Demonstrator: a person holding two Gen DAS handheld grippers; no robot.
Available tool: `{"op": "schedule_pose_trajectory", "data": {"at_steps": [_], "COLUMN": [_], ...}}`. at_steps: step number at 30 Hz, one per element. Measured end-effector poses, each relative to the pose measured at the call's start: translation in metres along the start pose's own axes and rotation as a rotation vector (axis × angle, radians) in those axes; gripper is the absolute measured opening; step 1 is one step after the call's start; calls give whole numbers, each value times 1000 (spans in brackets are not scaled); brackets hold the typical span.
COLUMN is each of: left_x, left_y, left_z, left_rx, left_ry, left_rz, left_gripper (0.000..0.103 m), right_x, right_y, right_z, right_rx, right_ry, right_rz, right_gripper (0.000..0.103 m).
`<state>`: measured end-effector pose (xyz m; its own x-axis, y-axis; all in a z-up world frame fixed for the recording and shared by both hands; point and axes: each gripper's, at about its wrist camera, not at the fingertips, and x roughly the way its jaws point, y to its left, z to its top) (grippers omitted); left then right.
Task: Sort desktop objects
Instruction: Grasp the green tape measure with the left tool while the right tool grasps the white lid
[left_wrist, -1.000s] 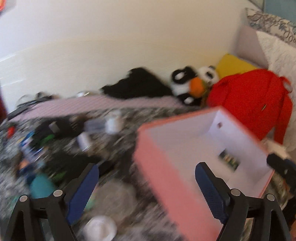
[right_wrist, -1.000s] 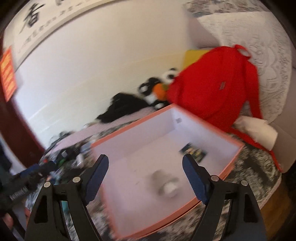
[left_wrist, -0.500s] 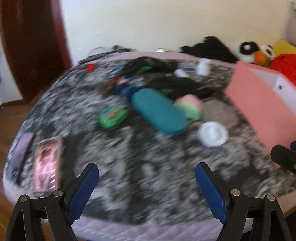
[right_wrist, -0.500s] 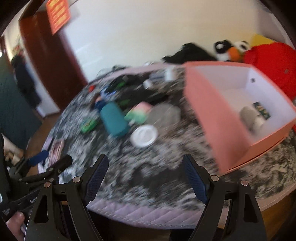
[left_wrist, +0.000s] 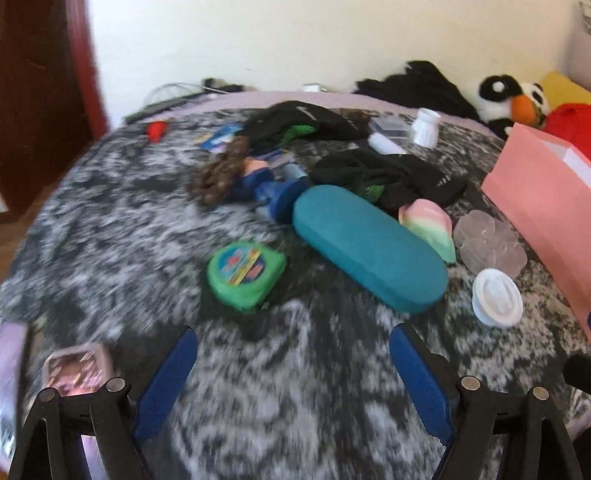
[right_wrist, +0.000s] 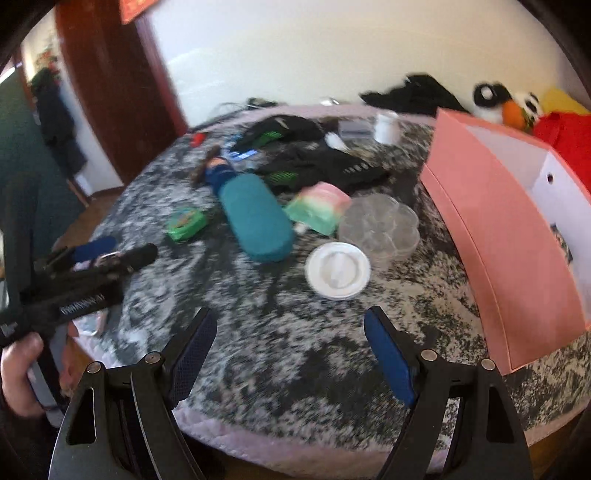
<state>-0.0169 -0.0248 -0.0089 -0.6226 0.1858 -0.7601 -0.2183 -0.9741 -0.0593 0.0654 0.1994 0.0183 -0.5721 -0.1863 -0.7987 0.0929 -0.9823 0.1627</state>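
Observation:
A pink box (right_wrist: 506, 236) with a white inside stands at the right of the speckled bed cover; it also shows in the left wrist view (left_wrist: 546, 206). Loose on the cover lie a teal case (left_wrist: 369, 247), a green tape measure (left_wrist: 245, 273), a white lid (left_wrist: 496, 297), a clear round tray (left_wrist: 489, 243), a pastel wedge (left_wrist: 428, 225) and a doll (left_wrist: 236, 173). My left gripper (left_wrist: 293, 365) is open and empty, just short of the tape measure. My right gripper (right_wrist: 290, 347) is open and empty, short of the white lid (right_wrist: 338, 269).
Black clothes (left_wrist: 384, 177), a white cup (left_wrist: 426, 127) and small cards lie farther back. A pink phone (left_wrist: 75, 369) lies at the near left edge. A panda toy (left_wrist: 513, 99) and a red bag (right_wrist: 565, 140) sit behind the box. A dark wooden door (right_wrist: 107, 81) stands at the left.
Both grippers have swung left away from the pink box and moved in over the loose objects. Both stay open and empty.

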Motion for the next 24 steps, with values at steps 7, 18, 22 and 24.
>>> {"op": "schedule_pose_trajectory", "data": {"at_steps": [7,18,22,24], "left_x": [53,101,115,118], "left_y": [7,27,28,28], "left_z": [8,24,26,29], "left_rx": [34,34,54,54], "left_ry": [104,144,154,151], "left_rz": [-51,5,17,17], "left_gripper": [87,87,87,87], "right_x": [50,86,93,96], "right_y": [-28,-49,-50,-48], "right_z": [7,5,8,11], "right_rx": [131,180,177,170], "right_ry": [79,122,121,112], "right_rz": [-40,-64,-74,-91], "right_gripper": [85,85,85,85]}}
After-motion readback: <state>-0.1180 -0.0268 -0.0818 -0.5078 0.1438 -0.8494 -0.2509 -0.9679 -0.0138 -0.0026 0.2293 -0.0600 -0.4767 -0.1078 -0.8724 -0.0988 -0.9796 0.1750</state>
